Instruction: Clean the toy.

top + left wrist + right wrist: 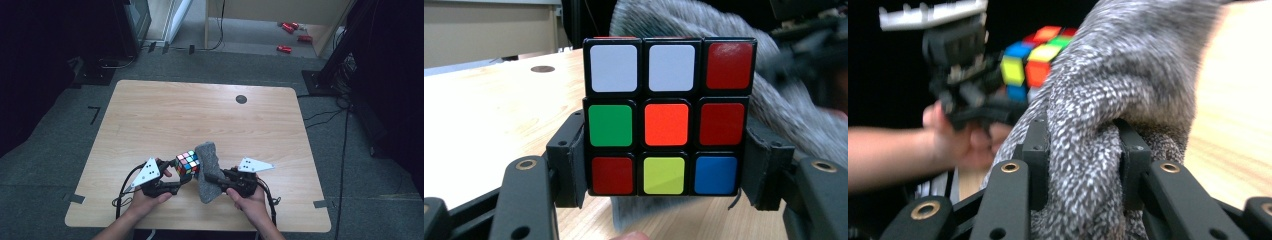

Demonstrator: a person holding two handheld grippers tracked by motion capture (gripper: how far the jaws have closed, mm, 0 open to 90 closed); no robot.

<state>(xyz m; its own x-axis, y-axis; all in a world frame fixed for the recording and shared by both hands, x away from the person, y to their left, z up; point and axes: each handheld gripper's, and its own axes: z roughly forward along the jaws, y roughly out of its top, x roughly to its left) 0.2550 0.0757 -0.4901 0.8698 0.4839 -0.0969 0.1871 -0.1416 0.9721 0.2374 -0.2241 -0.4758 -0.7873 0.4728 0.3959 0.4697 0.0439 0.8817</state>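
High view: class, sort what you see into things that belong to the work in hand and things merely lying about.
In the work:
- puzzle cube, clamped in the left gripper
- grey cloth, pinched in the right gripper, touching the cube

Lying about:
- red objects on the floor
- dark round disc on the table

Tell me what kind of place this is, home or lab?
Probably a lab or recording room, not a home: one bare wooden table on grey carpet, cables trailing across the floor, tape marks beside the table, dark equipment stands around it.
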